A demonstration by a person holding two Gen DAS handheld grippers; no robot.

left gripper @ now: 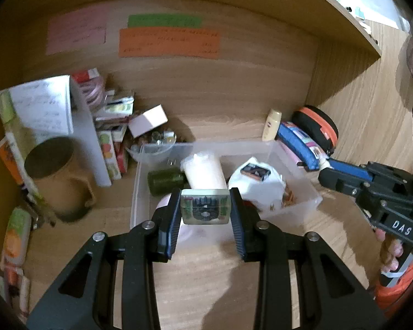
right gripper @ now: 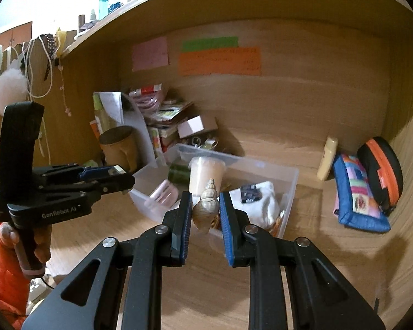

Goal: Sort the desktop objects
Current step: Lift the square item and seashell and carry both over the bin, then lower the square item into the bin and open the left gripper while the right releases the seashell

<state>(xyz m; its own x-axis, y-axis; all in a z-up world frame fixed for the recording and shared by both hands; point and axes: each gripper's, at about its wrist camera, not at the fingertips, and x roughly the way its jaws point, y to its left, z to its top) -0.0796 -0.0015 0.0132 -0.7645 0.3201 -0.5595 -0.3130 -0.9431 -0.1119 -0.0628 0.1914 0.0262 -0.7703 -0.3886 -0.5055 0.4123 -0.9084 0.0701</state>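
My left gripper [left gripper: 205, 209] is shut on a small clear block with a picture inside [left gripper: 205, 206], held in the air above the near end of the clear plastic bin [left gripper: 303, 192]. In the right wrist view my right gripper [right gripper: 205, 206] is shut on a beige spiral seashell [right gripper: 205, 206], also raised just in front of the bin [right gripper: 291, 181]. The bin holds a cream cup [left gripper: 203, 173], a dark green jar [left gripper: 165, 181], a white cloth with a small dark box [left gripper: 254, 172] on it, and a pink item [right gripper: 163, 194]. Each gripper shows in the other's view: left gripper [right gripper: 121, 177], right gripper [left gripper: 326, 172].
A brown mug [left gripper: 55, 176], an open notebook [left gripper: 41, 107] and stacked small boxes [left gripper: 115, 126] crowd the left of the desk alcove. A cream bottle [left gripper: 272, 125], a blue pouch [right gripper: 358, 192] and a black-and-orange case [right gripper: 380, 173] lie at the right. Coloured notes [left gripper: 168, 42] are stuck on the back wall.
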